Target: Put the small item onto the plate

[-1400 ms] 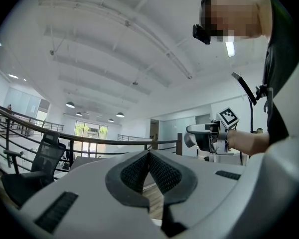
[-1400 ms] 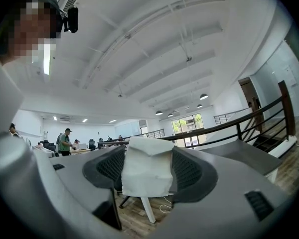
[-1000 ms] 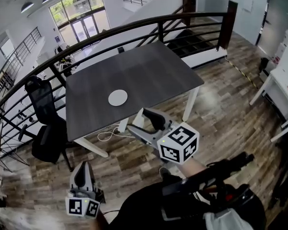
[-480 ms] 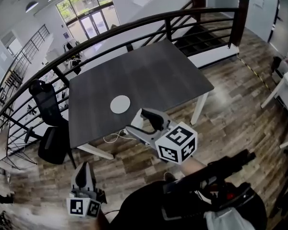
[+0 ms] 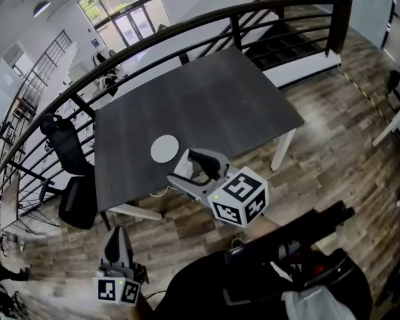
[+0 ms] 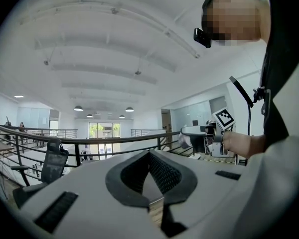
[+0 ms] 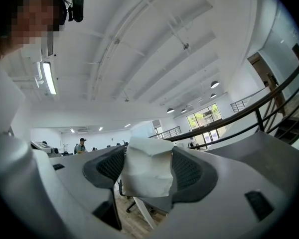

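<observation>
A round white plate (image 5: 165, 149) lies near the front edge of the dark grey table (image 5: 213, 105). My right gripper (image 5: 187, 169) hovers just in front of and to the right of the plate, over the table's front edge, shut on a small white crumpled item (image 5: 181, 165). The right gripper view shows that item (image 7: 147, 173) wedged between the dark pads (image 7: 189, 171). My left gripper (image 5: 117, 235) hangs low at the left, over the wooden floor and away from the table, with its jaws together and nothing in them (image 6: 149, 153).
A black railing (image 5: 207, 25) curves round behind the table. Two black office chairs (image 5: 67, 139) stand off the table's left side. A white cable (image 5: 153, 192) lies on the floor under the table's front edge.
My right gripper with the white item has drifted left, closer to the plate. The left gripper has stayed low at the left.
</observation>
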The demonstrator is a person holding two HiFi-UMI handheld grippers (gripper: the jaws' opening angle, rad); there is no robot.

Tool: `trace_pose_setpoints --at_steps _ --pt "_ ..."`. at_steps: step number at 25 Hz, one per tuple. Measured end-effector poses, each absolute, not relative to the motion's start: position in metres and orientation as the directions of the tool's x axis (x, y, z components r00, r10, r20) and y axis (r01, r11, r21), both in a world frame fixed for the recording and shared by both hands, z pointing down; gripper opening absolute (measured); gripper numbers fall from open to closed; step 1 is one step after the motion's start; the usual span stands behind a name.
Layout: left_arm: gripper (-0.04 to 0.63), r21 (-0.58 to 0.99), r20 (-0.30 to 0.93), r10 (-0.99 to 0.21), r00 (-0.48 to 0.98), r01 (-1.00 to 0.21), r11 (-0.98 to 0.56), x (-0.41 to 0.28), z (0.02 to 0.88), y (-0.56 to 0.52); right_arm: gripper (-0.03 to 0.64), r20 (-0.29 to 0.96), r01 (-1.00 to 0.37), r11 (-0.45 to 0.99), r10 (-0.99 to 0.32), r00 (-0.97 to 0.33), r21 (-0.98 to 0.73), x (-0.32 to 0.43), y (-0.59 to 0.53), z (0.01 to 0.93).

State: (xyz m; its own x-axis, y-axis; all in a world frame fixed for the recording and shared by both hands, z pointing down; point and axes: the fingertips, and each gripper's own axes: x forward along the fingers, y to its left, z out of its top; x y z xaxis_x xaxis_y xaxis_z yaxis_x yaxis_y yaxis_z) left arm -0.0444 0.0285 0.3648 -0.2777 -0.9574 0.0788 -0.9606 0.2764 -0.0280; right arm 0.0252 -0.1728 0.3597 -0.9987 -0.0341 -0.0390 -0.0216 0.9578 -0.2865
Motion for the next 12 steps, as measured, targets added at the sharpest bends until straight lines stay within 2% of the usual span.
trace_pose_setpoints --at_steps 6,12 --pt "0.005 -0.039 0.092 -0.955 -0.28 -0.96 0.278 -0.073 0.367 0.012 0.304 -0.021 -0.028 0.958 -0.035 -0.999 -0.287 0.003 -0.189 0.366" --pt "0.005 -0.004 0.078 -0.967 -0.243 -0.97 0.243 -0.133 0.368 -0.006 0.304 0.004 -0.082 0.957 -0.084 -0.996 -0.277 -0.037 -0.199 0.367"
